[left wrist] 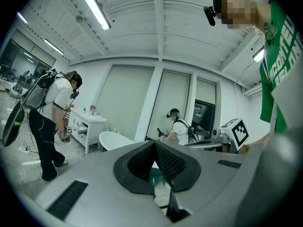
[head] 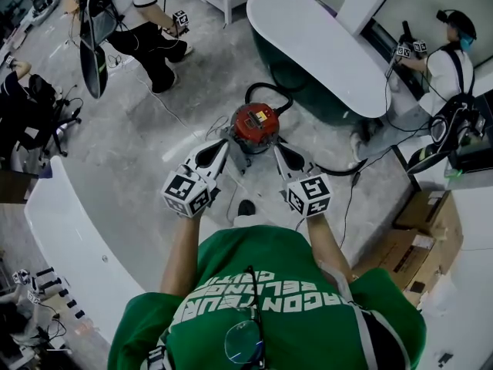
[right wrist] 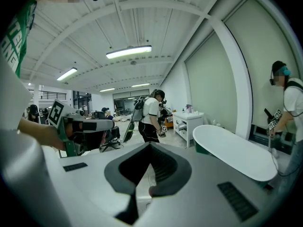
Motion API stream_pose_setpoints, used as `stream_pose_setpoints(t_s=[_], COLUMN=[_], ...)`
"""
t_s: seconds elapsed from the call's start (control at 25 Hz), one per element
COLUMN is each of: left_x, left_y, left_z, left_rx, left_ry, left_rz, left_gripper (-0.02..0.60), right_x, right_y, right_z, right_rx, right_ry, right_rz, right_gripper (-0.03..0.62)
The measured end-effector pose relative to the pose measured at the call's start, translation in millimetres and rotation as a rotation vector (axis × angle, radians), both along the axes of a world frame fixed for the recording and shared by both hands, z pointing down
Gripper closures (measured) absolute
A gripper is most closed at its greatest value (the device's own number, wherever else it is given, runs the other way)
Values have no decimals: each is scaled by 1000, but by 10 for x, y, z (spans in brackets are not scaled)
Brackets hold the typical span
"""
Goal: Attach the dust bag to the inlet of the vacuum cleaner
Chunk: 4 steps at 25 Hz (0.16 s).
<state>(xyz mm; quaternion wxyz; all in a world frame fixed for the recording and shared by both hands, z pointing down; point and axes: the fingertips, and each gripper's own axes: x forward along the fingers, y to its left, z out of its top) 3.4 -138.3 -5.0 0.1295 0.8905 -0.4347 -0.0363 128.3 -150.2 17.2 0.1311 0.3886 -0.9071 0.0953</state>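
A red vacuum cleaner (head: 256,126) with a black hose (head: 269,91) stands on the floor just ahead of me. No dust bag shows in any view. My left gripper (head: 222,146) points at the vacuum's left side and my right gripper (head: 279,149) at its right side, both short of it. Seen along its own jaws, the left gripper (left wrist: 155,143) has the black pads meeting at the tip with nothing between them. The right gripper (right wrist: 150,144) looks the same, shut and empty. Both gripper views look out over the room, so the vacuum is hidden there.
A white-rimmed green bathtub (head: 316,45) lies behind the vacuum. Other people with grippers stand at the back left (head: 146,21) and the right (head: 443,75). Cardboard boxes (head: 420,230) sit at the right, a white counter (head: 69,237) at the left. Cables (head: 347,199) trail across the floor.
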Motion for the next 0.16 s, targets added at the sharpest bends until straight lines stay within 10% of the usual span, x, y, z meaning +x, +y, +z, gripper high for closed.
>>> stream_pose_setpoints(t_s=[0.16], left_x=[12], left_y=[-19], left_z=[-23], left_rx=[-1], left_ry=[11], left_rz=[2], left_gripper=[578], right_x=[-1], right_y=[-32], right_z=[-9], right_rx=[-1], right_ry=[-4], right_rz=[3], right_gripper=[586])
